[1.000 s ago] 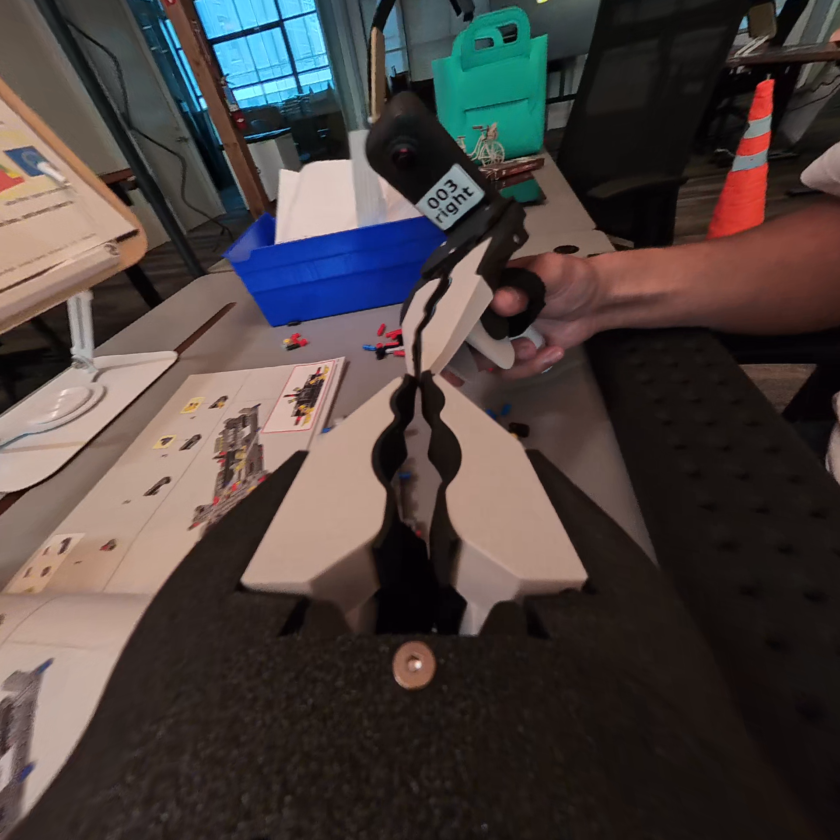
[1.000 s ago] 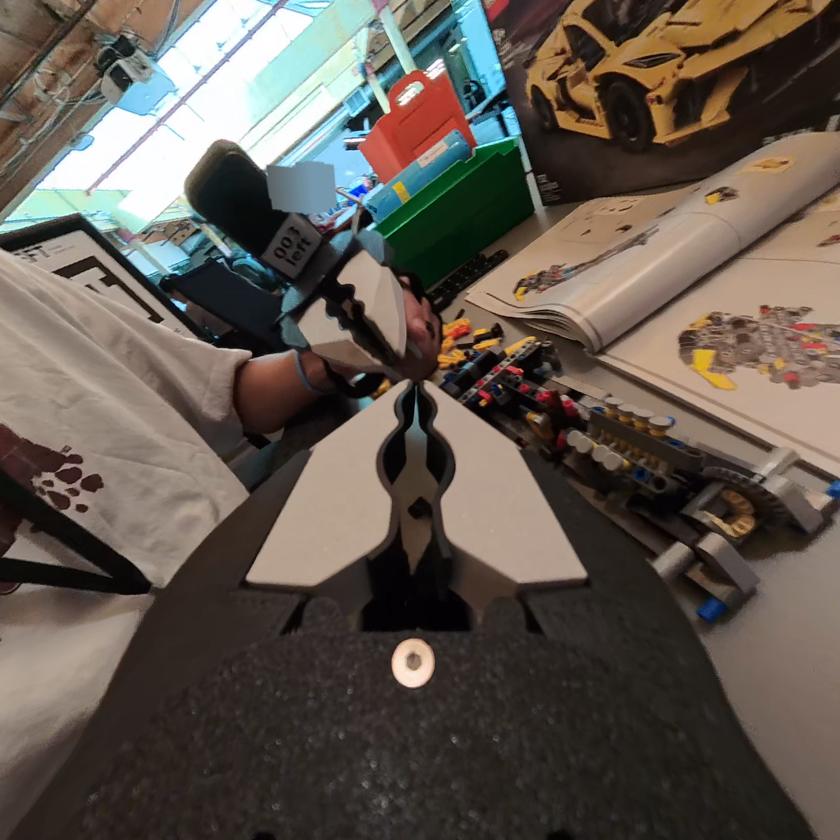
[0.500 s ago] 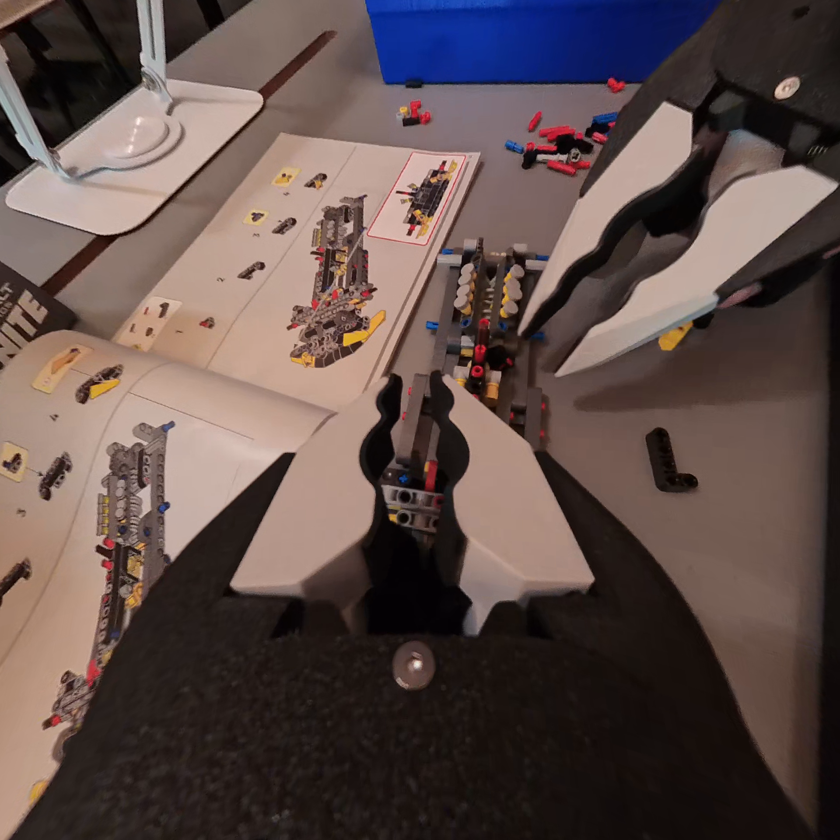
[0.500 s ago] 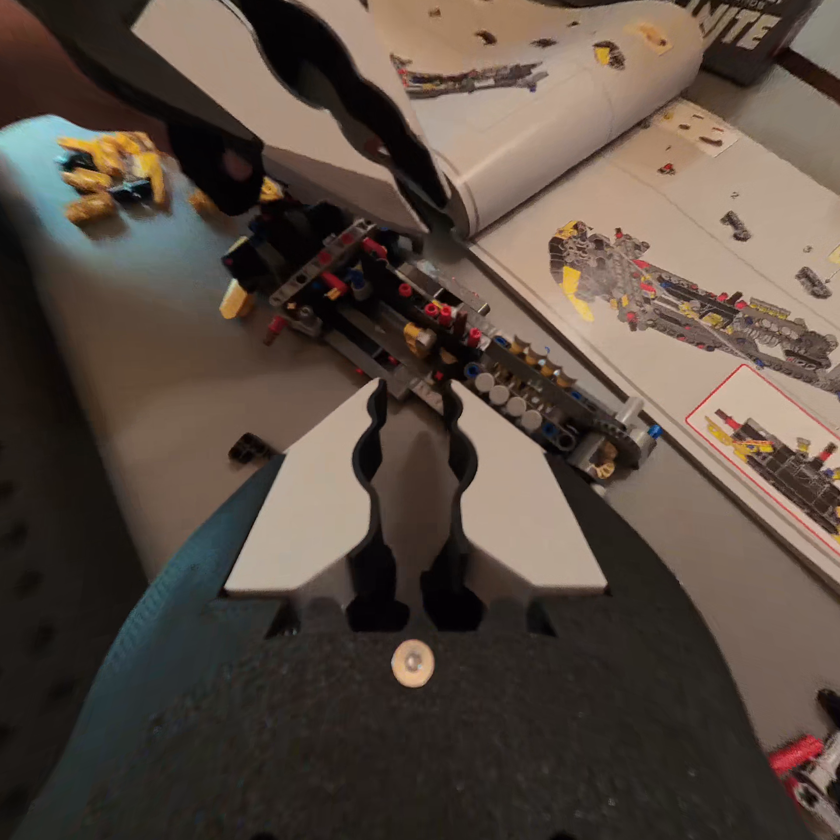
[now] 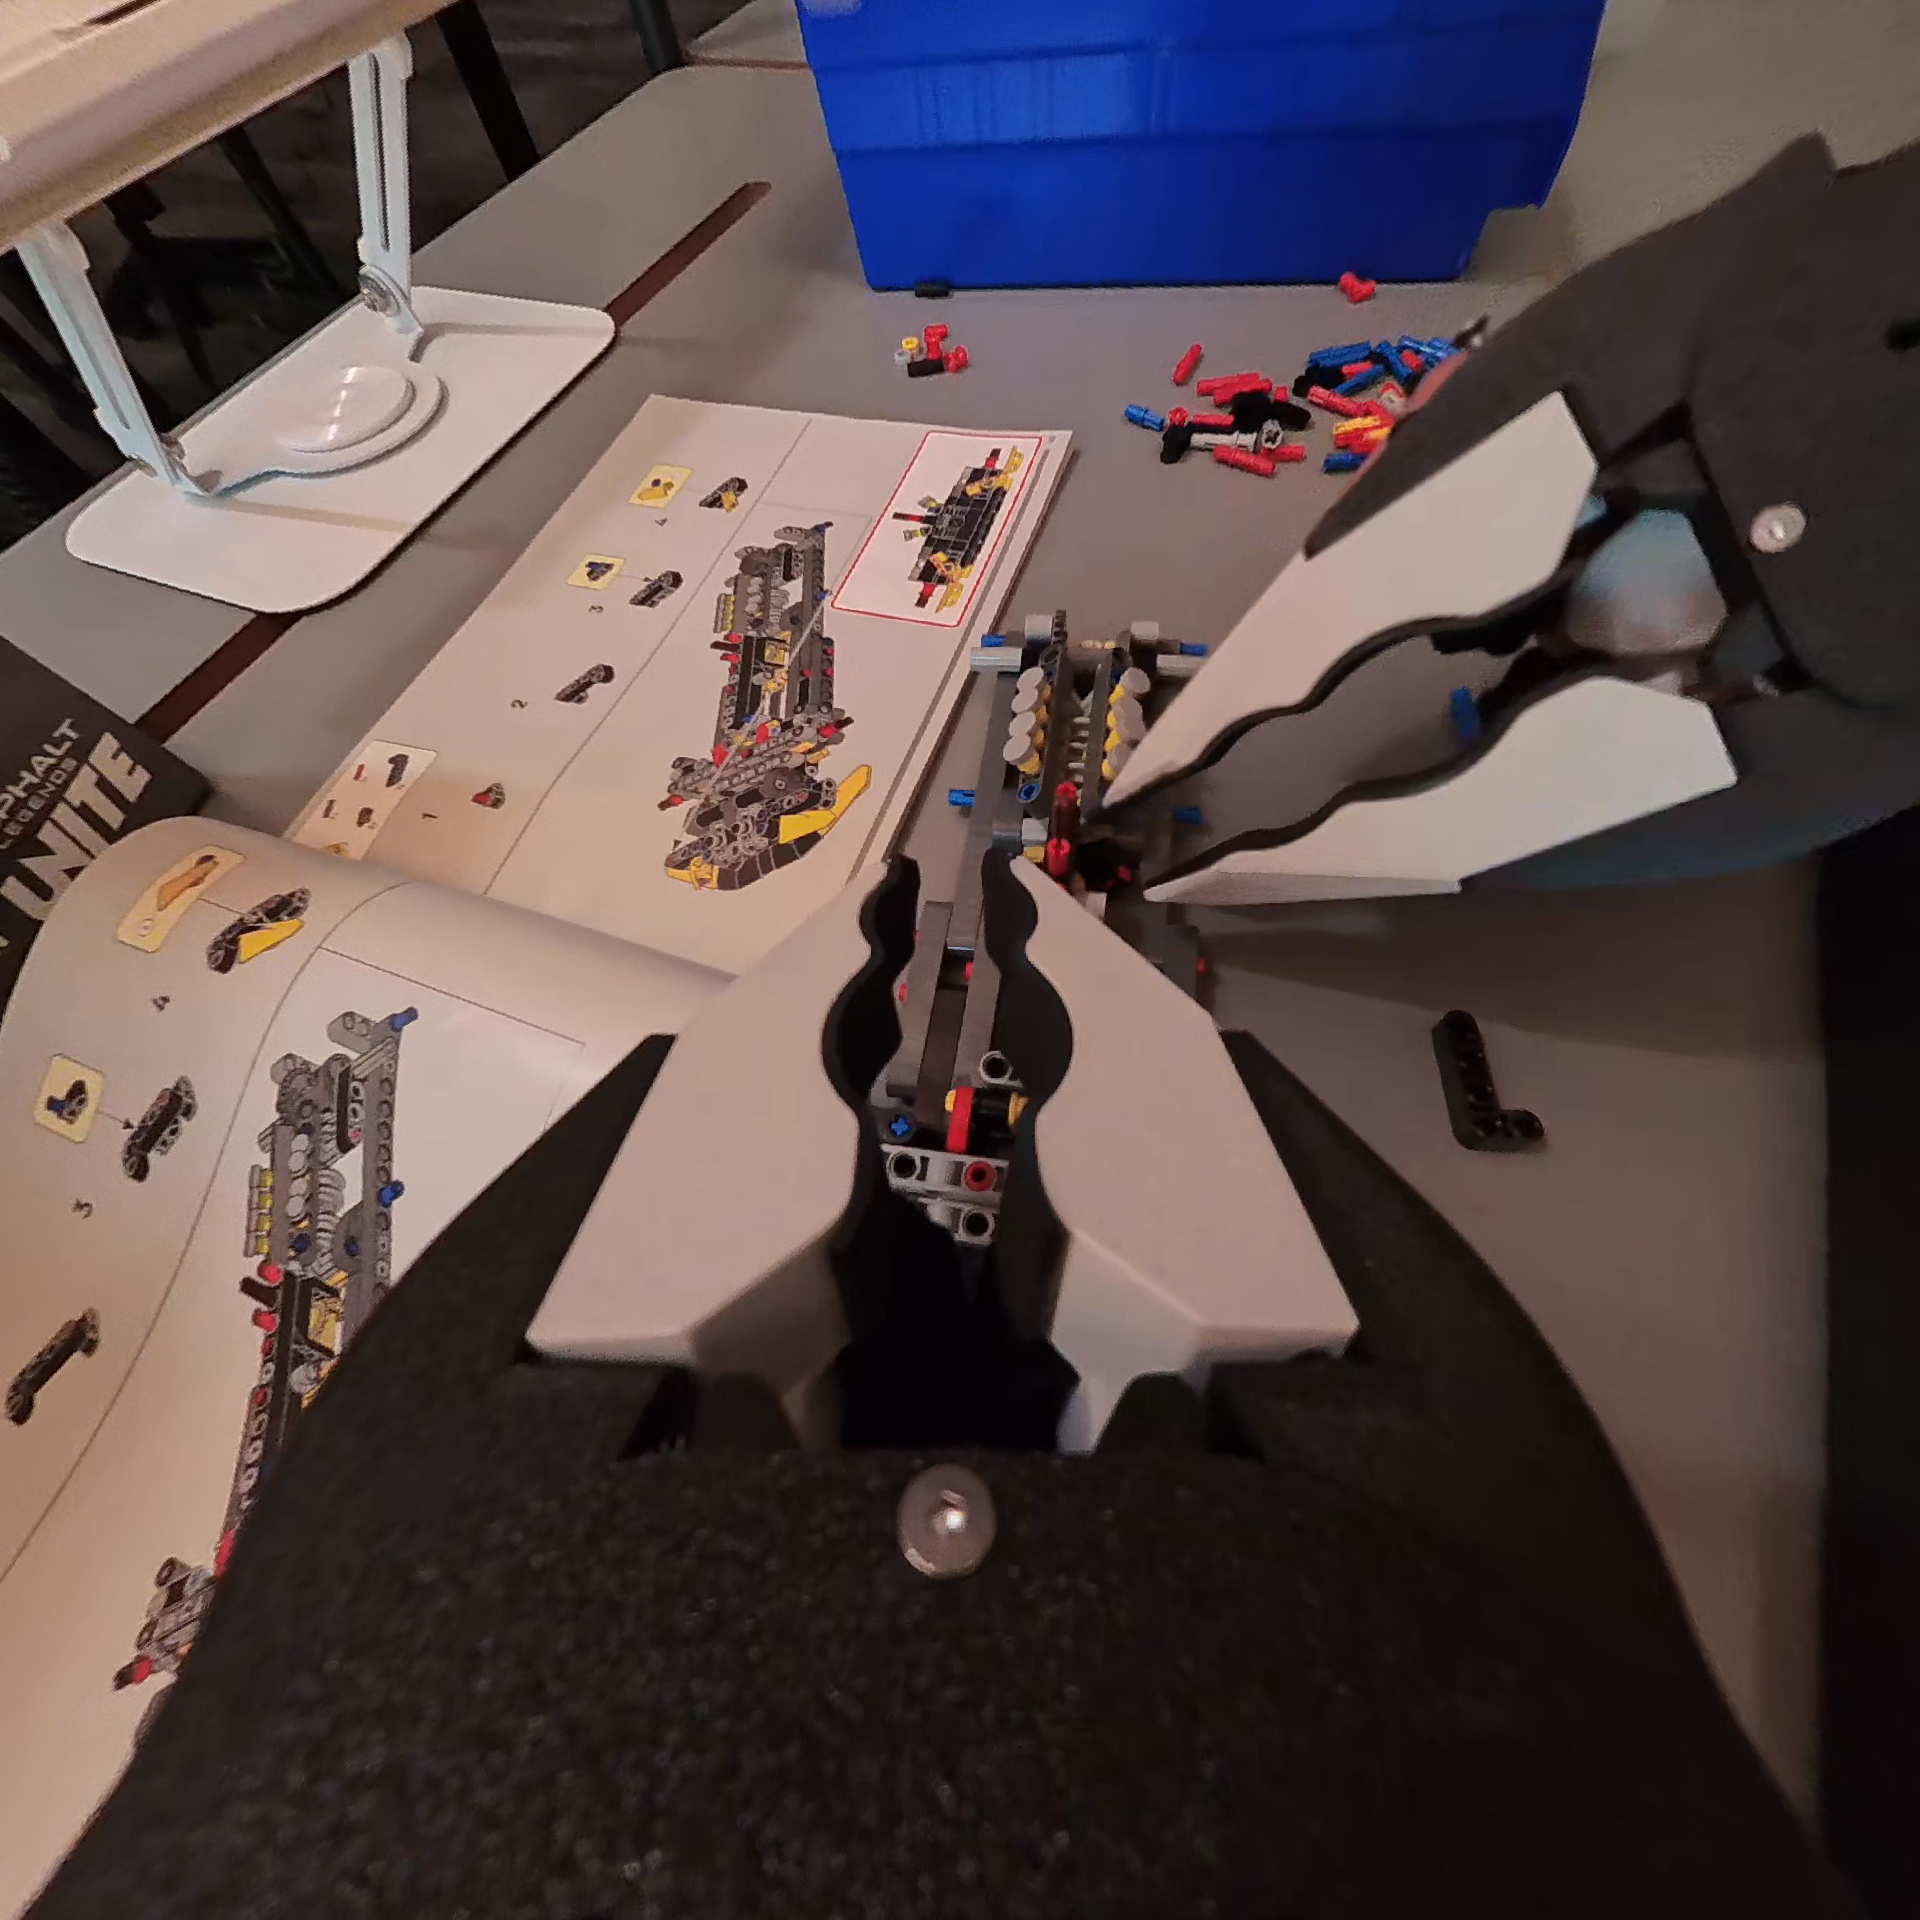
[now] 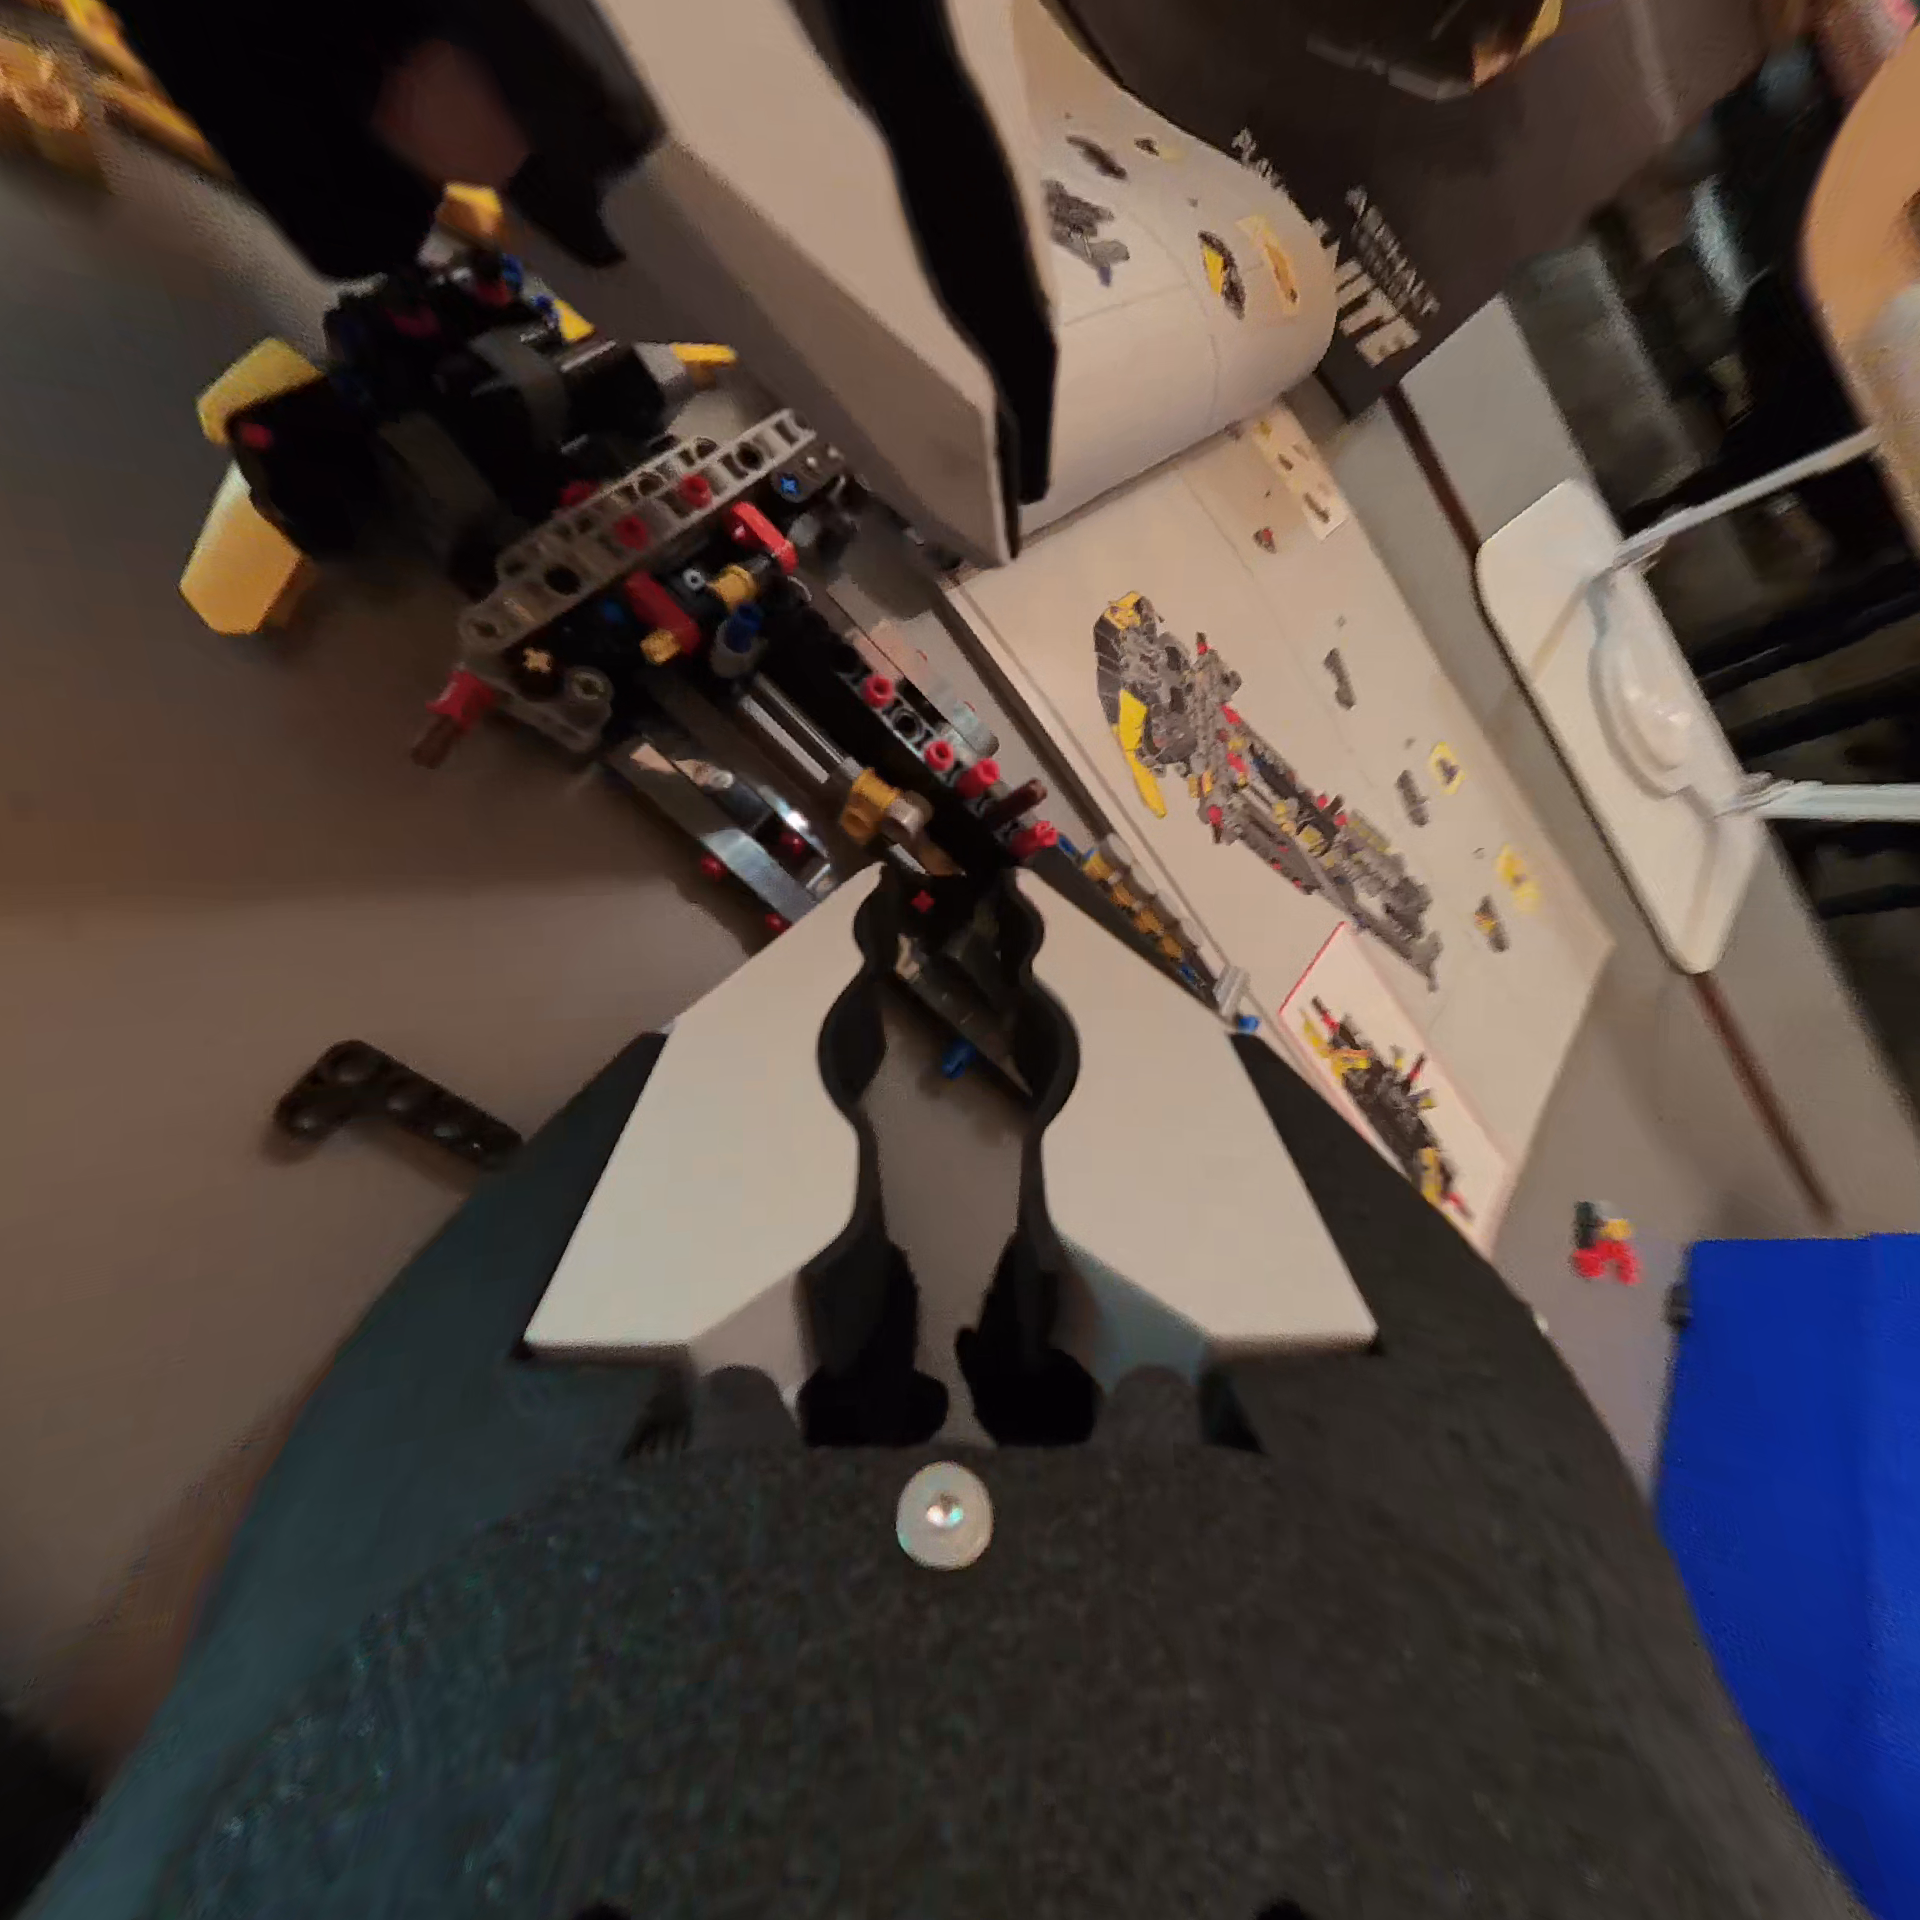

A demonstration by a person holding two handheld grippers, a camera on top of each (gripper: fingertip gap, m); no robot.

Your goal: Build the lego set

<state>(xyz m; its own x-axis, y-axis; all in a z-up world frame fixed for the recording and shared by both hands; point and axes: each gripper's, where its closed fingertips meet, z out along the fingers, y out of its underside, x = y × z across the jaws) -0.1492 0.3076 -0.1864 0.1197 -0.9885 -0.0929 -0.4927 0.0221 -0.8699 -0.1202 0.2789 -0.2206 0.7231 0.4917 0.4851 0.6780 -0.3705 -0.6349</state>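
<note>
Writing in white on black box (image 5: pixel 62 790) beside instruction booklet (image 5: pixel 727 644).

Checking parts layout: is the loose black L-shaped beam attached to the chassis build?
No, the black L-shaped beam lies alone on the table, apart from the chassis build.

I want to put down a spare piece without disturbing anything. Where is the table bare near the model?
Bare grey table lies on the model's side away from the instruction book, around the lone black angled beam. Another bare strip runs between the book's far edge and the blue bin. Crowded: the loose pin pile and around both tongs at the model.
</note>
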